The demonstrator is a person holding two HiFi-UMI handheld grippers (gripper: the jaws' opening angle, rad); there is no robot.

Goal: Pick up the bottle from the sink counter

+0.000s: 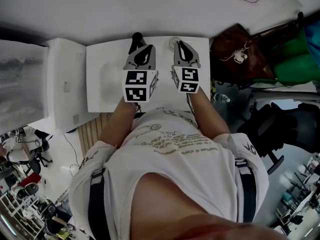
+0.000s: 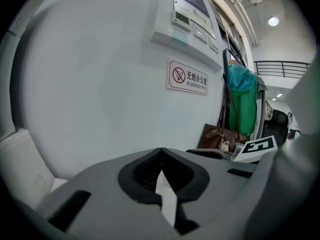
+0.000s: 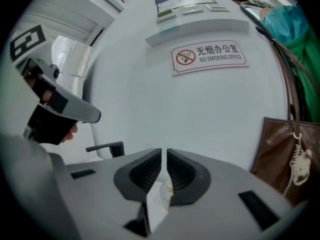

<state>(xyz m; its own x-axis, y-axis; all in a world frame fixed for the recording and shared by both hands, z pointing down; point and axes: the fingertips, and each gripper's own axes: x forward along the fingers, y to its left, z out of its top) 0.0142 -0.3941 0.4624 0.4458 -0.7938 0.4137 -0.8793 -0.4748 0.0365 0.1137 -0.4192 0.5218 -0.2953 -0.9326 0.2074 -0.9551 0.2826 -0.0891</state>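
A white sink counter (image 1: pixel 107 76) stands against a white wall, with a black faucet (image 1: pixel 136 37) at its back edge. Just past the tips of my right gripper (image 1: pixel 180 44) lies a small pale round thing (image 1: pixel 174 42), perhaps the bottle's top; it also shows low through the slot of the right gripper (image 3: pixel 164 152) as a pale round thing (image 3: pixel 169 186). The right jaws are shut with nothing between them. My left gripper (image 1: pixel 146 49) hovers over the basin beside the faucet, and the left gripper (image 2: pixel 161 153) has its jaws closed and empty. The faucet handle (image 3: pixel 107 148) shows left of the right jaws.
A brown bag (image 1: pixel 239 54) and a green bag (image 1: pixel 295 59) hang right of the counter. A white box (image 1: pixel 65 81) adjoins its left side. On the wall is a no-smoking sign (image 3: pixel 209 56). My left gripper (image 3: pixel 52 106) crosses the right gripper view's left.
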